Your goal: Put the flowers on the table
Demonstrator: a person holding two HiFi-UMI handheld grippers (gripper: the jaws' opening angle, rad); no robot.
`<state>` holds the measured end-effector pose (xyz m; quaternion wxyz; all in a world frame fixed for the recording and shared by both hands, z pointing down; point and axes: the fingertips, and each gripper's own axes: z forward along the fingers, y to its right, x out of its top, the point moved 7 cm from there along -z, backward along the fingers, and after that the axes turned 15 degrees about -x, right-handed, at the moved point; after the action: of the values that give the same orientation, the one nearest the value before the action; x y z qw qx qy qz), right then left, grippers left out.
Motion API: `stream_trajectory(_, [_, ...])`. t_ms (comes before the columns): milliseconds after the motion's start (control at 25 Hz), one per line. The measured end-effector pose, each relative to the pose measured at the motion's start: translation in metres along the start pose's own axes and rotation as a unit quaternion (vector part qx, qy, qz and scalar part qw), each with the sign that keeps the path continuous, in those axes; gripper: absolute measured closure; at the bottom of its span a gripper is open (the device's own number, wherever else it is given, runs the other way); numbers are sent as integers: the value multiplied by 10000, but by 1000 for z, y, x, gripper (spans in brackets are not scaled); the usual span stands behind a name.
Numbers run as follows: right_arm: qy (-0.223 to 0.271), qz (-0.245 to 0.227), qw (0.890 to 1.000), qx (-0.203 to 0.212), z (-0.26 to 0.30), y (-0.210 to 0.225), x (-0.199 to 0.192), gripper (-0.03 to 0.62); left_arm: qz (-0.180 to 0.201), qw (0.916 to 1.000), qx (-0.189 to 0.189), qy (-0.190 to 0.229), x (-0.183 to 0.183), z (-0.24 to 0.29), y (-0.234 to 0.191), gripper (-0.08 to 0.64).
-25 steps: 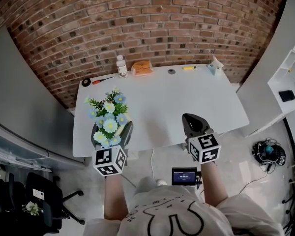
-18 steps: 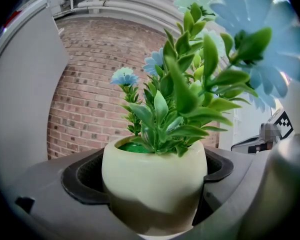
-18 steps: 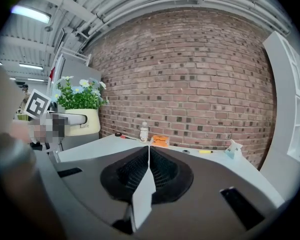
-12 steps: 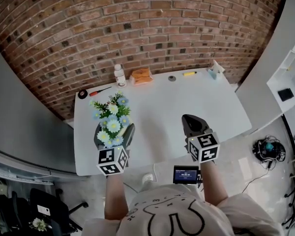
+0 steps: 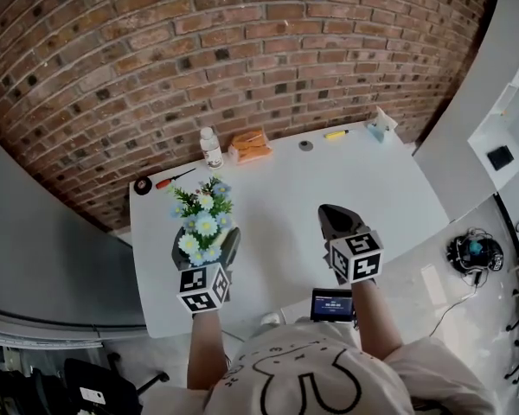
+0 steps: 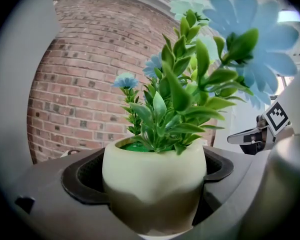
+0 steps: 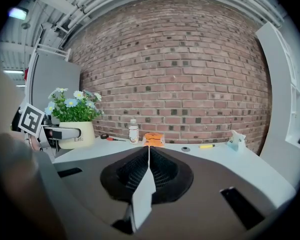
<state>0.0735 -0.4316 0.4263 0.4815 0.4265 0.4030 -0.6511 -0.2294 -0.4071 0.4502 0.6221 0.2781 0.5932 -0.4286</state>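
A cream pot of blue and white artificial flowers (image 5: 202,223) (image 6: 155,179) sits between the jaws of my left gripper (image 5: 206,247), which is shut on the pot's sides. In the head view it hangs over the left part of the white table (image 5: 285,188). From the right gripper view the same pot (image 7: 76,131) shows at the left, held a little above the tabletop. My right gripper (image 5: 339,225) hovers over the table's front right area, its jaws (image 7: 148,176) shut with nothing between them.
Along the table's far edge stand a small white bottle (image 5: 211,148), an orange object (image 5: 249,147), a red-handled tool (image 5: 175,178), a black tape roll (image 5: 143,185), a yellow pen (image 5: 333,133) and a pale blue object (image 5: 380,125). A brick wall (image 5: 242,50) rises behind.
The left gripper has carried the flower pot forward, from the table's front left edge to over its left part. The right gripper has kept its place.
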Motion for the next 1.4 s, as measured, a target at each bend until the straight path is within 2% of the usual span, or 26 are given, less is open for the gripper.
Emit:
stream_trajectory(200, [-139,-63,9998,133,17,-3,-2,572,-94,9998,-56,146,-11,12,-9,9])
stream_trajectory(400, [-180,-193,9992,296,33,2,5,572,-228,9995,106,201,-21,24,-15,9])
stream_trajectory(640, [-234,-284,9984,423,52,14,2,572,-349,9990,289,28,-34,39,-13,9])
stream_trajectory(960, [-517,-385,9963,568,80,17,-16,572,-440,9971,328,-536,-67,63,-19,25])
stream_trajectory(1120, [-668,-341,9957,550,85,24,-28,572,-577,9951,512,-623,-81,66,-21,27])
stream_trajectory(1280, [-791,-300,9950,532,88,31,-38,572,-535,9952,596,-570,-83,70,-20,29])
stream_trajectory(1400, [-845,-273,9946,544,89,33,-42,572,-296,9963,544,-604,-82,74,-14,29])
